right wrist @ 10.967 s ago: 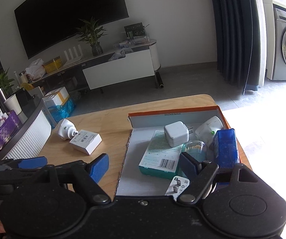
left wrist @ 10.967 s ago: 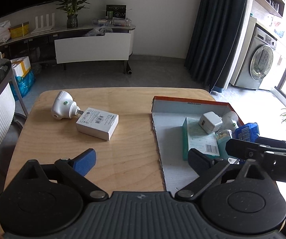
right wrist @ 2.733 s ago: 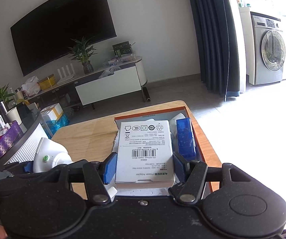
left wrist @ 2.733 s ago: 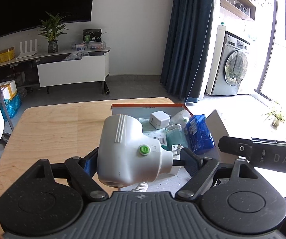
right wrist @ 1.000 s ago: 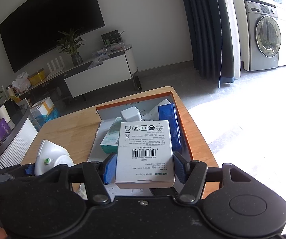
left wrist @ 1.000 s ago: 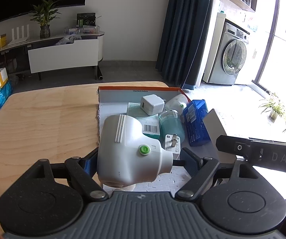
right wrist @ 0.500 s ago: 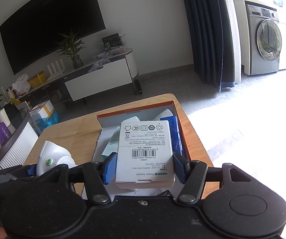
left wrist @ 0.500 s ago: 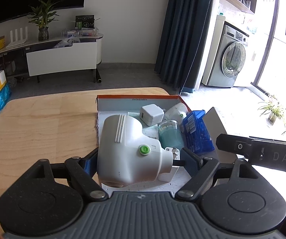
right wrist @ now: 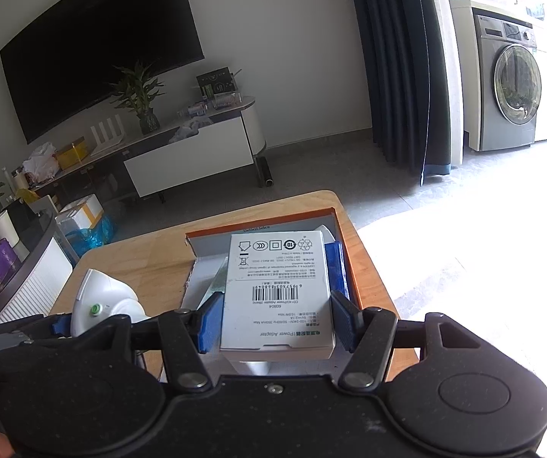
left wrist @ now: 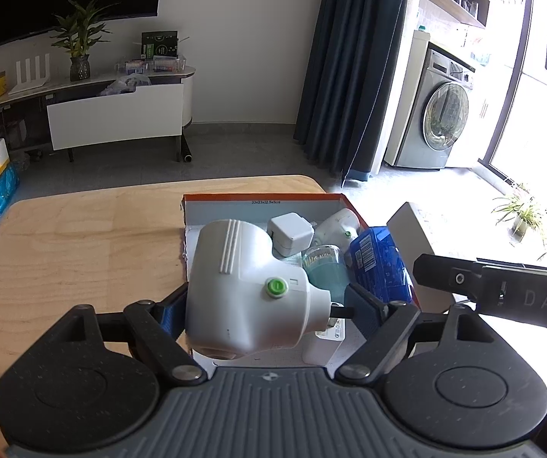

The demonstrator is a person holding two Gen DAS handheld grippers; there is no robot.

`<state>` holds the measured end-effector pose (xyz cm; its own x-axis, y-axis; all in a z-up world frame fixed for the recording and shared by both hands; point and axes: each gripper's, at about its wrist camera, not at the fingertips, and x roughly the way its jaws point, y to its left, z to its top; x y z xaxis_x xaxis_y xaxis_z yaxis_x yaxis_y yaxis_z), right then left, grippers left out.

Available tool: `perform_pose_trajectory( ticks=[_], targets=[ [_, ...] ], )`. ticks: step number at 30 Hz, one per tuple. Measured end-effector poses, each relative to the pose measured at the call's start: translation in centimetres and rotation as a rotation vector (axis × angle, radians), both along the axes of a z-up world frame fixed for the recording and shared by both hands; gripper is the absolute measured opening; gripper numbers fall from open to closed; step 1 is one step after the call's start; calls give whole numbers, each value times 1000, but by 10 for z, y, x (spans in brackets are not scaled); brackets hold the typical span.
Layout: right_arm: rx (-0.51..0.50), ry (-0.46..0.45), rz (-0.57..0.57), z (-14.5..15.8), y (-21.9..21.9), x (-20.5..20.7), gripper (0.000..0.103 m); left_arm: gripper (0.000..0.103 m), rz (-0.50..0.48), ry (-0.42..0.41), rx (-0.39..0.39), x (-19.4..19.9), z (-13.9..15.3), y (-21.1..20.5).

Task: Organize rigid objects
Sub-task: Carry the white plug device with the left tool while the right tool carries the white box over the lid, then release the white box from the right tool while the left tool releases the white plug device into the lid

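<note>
My left gripper (left wrist: 262, 307) is shut on a white plug-in device with a green button (left wrist: 246, 286), held above the near end of the orange-rimmed cardboard tray (left wrist: 258, 199). My right gripper (right wrist: 275, 315) is shut on a white power adapter box (right wrist: 277, 290), barcode label up, over the same tray (right wrist: 258, 225). In the tray lie a white cube charger (left wrist: 290, 231), a teal-tinted clear jar (left wrist: 325, 267), a blue box (left wrist: 378, 263) and a white rounded item (left wrist: 340, 223). The plug-in device (right wrist: 102, 299) also shows at the left of the right wrist view.
The tray sits on the right half of a light wooden table (left wrist: 75, 236). The right gripper's arm (left wrist: 494, 290) crosses the right side of the left wrist view. Beyond are a TV console (left wrist: 117, 114), dark curtains and a washing machine (left wrist: 445, 118).
Both grippers keep their grips. The tray has shifted slightly in both views over the last second; otherwise nothing differs.
</note>
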<state>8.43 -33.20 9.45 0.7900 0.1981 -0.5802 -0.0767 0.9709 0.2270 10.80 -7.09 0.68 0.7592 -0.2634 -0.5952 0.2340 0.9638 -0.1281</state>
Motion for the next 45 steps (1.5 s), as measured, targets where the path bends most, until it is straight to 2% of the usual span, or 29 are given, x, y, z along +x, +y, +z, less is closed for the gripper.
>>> perform_pose_trajectory(
  ticks=[45],
  targets=[
    [-15, 0, 28, 12, 5, 38, 71, 85, -44, 23, 8, 29, 0, -11]
  ],
)
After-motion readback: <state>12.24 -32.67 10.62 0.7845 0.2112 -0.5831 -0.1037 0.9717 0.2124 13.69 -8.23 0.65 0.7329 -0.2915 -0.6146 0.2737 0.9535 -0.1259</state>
